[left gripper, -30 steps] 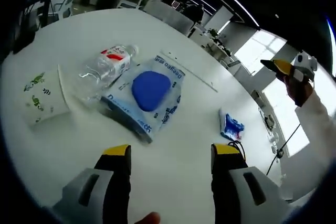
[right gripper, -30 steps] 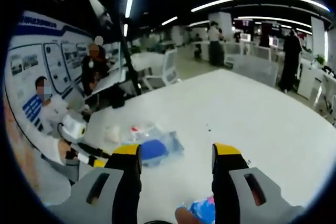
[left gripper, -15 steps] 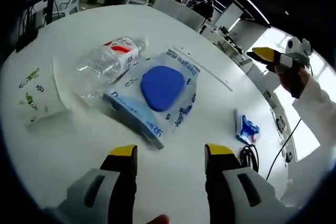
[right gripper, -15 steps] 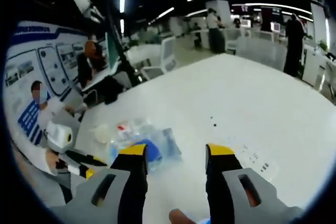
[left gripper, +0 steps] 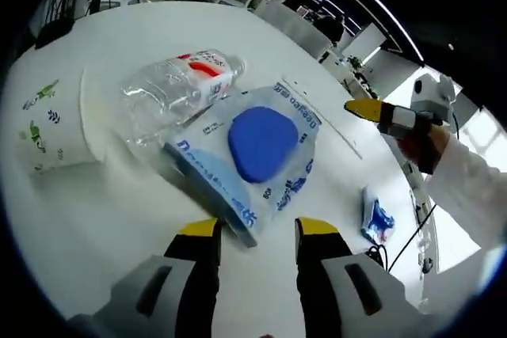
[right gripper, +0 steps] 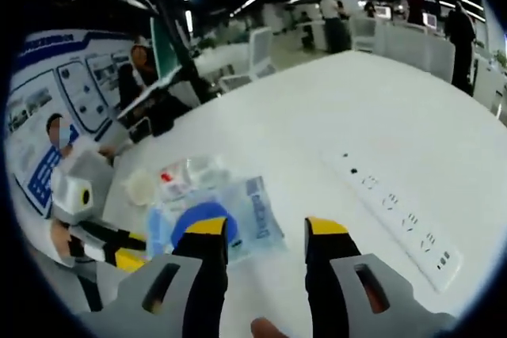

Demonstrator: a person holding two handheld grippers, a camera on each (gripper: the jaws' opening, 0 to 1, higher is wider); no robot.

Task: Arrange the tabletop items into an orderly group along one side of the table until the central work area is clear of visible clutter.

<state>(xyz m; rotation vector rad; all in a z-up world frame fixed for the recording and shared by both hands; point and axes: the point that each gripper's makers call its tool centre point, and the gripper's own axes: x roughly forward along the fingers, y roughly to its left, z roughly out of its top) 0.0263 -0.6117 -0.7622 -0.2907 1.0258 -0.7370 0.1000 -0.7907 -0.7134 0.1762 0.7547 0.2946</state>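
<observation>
Right now the left gripper (left gripper: 255, 231), jaws narrowly parted and empty, hovers just before the blue packet (left gripper: 253, 152) beside the bottle (left gripper: 178, 89). Soft, light, probably slippery; pinch its near edge. Right gripper (right gripper: 259, 231) empty too.

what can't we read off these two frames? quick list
- Blue packet, left gripper view: small print too small to read; near corner behind the left gripper.
- Bottle, left gripper view: label print too small.
- Small blue pack, left gripper view: tiny at the rim, contents unclear.
- Right gripper view: blue packet and bottle blurred, partly behind the right gripper.
- Paper cup, left gripper view: inside hidden.
</observation>
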